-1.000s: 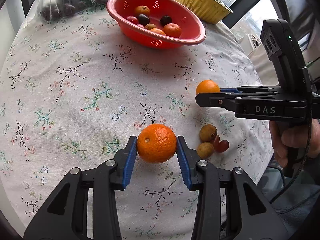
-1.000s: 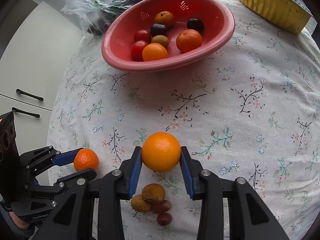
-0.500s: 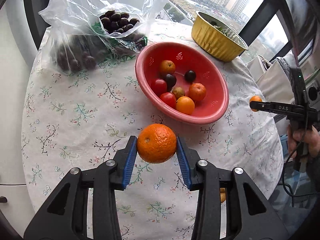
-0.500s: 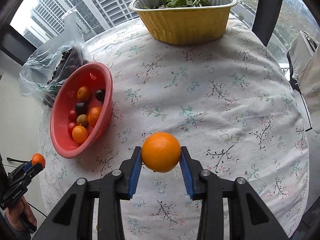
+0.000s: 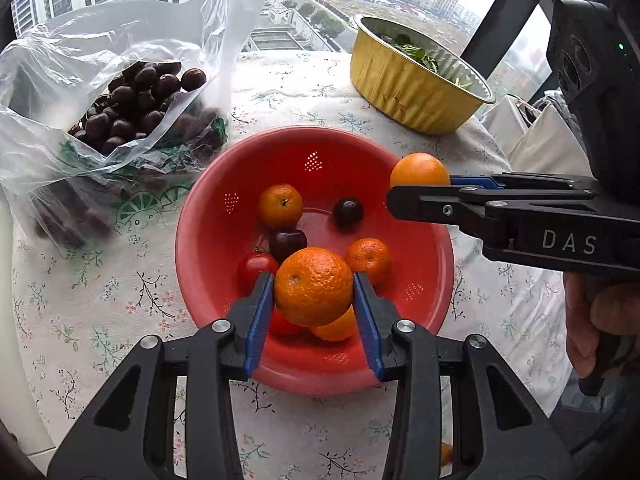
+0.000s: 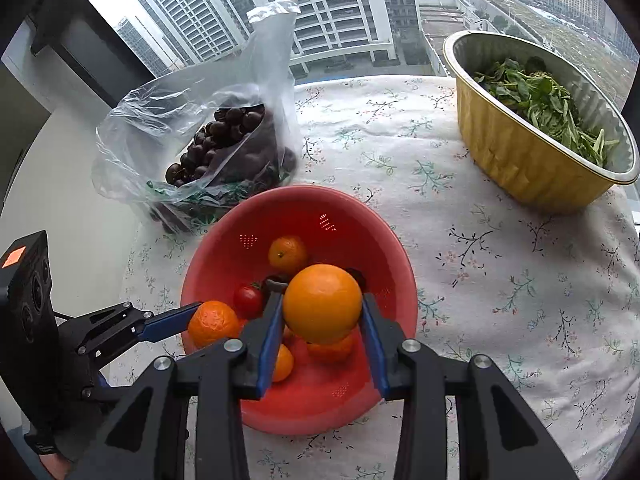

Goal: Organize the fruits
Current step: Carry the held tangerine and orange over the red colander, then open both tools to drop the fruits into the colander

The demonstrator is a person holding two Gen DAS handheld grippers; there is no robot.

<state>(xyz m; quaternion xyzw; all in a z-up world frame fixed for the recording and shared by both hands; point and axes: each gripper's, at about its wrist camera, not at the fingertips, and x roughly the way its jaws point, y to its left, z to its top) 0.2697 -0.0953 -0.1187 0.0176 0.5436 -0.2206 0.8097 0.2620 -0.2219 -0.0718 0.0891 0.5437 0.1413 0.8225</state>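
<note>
A red colander bowl (image 5: 208,216) (image 6: 384,240) sits on the floral tablecloth and holds several small oranges, cherries and tomatoes. My left gripper (image 5: 314,286) is shut on a bumpy tangerine (image 5: 314,286) and holds it over the bowl's near side; it also shows in the right wrist view (image 6: 214,324). My right gripper (image 6: 322,310) is shut on a smooth orange (image 6: 322,310) and holds it above the bowl; in the left wrist view this orange (image 5: 418,170) hangs over the bowl's right rim.
A clear plastic bag of dark cherries (image 5: 136,96) (image 6: 224,132) lies left of the bowl. A gold foil tub of greens (image 5: 416,80) (image 6: 536,120) stands at the back right. The table edge drops off on the right (image 5: 536,320).
Both grippers have moved in over the red bowl with their fruit, and the bowl looms larger. One second ago both were low by the loose fruit at the table's edge.
</note>
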